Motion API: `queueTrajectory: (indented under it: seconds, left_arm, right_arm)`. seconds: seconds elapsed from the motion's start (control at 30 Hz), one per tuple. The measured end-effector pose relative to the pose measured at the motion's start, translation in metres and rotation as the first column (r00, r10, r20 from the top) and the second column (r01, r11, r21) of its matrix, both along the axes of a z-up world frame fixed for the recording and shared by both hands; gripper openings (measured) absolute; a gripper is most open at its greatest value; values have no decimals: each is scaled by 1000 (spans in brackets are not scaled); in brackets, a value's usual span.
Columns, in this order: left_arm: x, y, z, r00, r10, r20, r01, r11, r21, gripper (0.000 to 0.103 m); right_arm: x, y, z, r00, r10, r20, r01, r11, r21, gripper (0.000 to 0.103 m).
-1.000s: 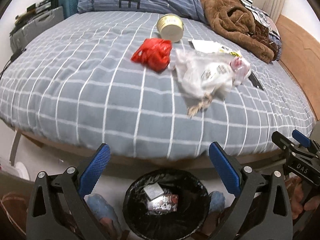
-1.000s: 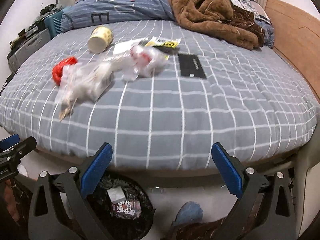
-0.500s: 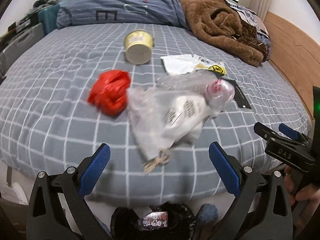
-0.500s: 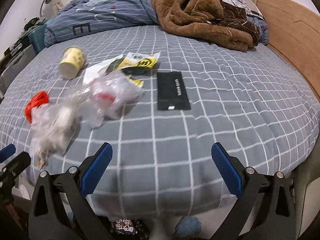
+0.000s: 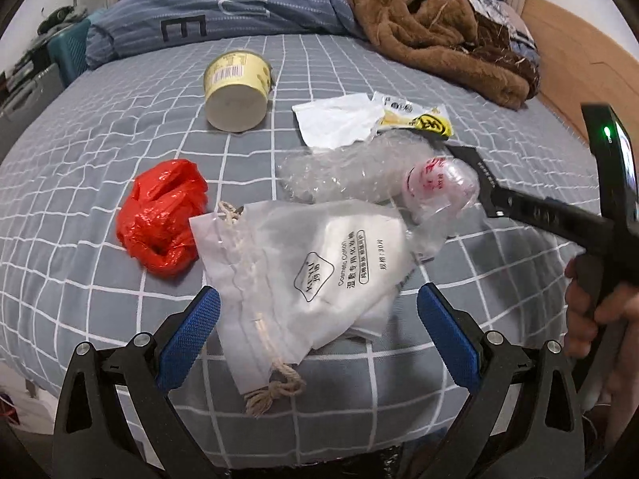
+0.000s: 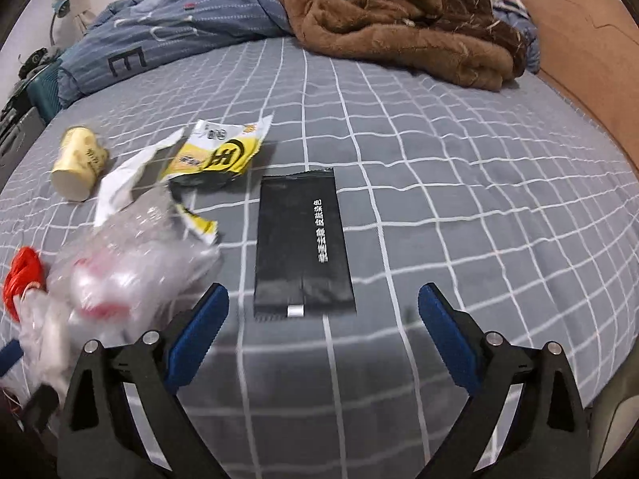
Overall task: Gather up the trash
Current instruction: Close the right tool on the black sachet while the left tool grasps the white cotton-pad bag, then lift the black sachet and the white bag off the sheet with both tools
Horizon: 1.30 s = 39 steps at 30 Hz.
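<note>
Trash lies on a grey checked bed (image 5: 80, 183). My left gripper (image 5: 317, 329) is open and empty, just above a white drawstring pouch (image 5: 319, 271). Beyond it lie a red plastic bag (image 5: 163, 215), clear bubble wrap (image 5: 359, 175), a yellow cup (image 5: 237, 88) on its side, white paper (image 5: 335, 119) and a yellow wrapper (image 5: 415, 117). My right gripper (image 6: 323, 331) is open and empty, close over a flat black packet (image 6: 301, 239). The yellow wrapper (image 6: 223, 151), the cup (image 6: 78, 163) and the bubble wrap (image 6: 131, 255) lie to its left.
A brown fleece coat (image 6: 399, 16) and a blue striped duvet (image 5: 223, 12) are heaped at the far side of the bed. A wooden headboard (image 6: 579, 48) runs along the right. The other hand-held gripper (image 5: 599, 219) crosses the right of the left wrist view.
Both grippers have moved up from the black bin on the floor and forward over the bed. The bin has dropped out of view; the pouch and the black packet are now close.
</note>
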State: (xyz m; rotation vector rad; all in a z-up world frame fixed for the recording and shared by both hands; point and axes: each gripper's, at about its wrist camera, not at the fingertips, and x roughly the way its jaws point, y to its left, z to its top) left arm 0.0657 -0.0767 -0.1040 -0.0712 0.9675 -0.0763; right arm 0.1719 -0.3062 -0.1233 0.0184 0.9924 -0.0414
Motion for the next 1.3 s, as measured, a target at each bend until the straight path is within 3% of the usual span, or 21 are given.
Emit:
queueTrajectory:
  seconds: [0.2, 0.33, 0.53, 0.63, 0.7, 0.8, 1.0, 1.3]
  left_arm:
    - [11, -4, -7, 1000, 23, -12, -22, 999, 27, 97]
    - [16, 1, -13, 998, 50, -27, -50, 999, 5, 96]
    - [16, 2, -15, 999, 38, -34, -38, 999, 4, 77]
    - [16, 0, -16, 999, 26, -48, -25, 1000, 16, 66]
    - [16, -2, -17, 998, 10, -60, -10, 1000, 7, 54]
    - [15, -2, -17, 998, -2, -69, 1, 1000, -19, 47]
    - [13, -1, -14, 998, -9, -56, 7, 999, -36, 42]
    - [9, -5, -6, 999, -24, -34, 23, 999, -25, 35]
  right_arm:
    - [31, 4, -17, 999, -5, -40, 5, 1000, 6, 91]
    - [45, 3, -21, 999, -11, -47, 12, 999, 31, 88]
    - [55, 5, -30, 998, 5, -55, -4, 1000, 18, 77]
    - [53, 9, -29, 998, 28, -52, -28, 1000, 12, 57]
    - [52, 10, -28, 998, 31, -55, -30, 999, 13, 53]
    - [52, 8, -28, 998, 32, -60, -30, 999, 24, 44]
    - [50, 7, -24, 998, 39, -50, -37, 999, 30, 28]
    - [47, 5, -16, 999, 17, -34, -15, 999, 45, 26]
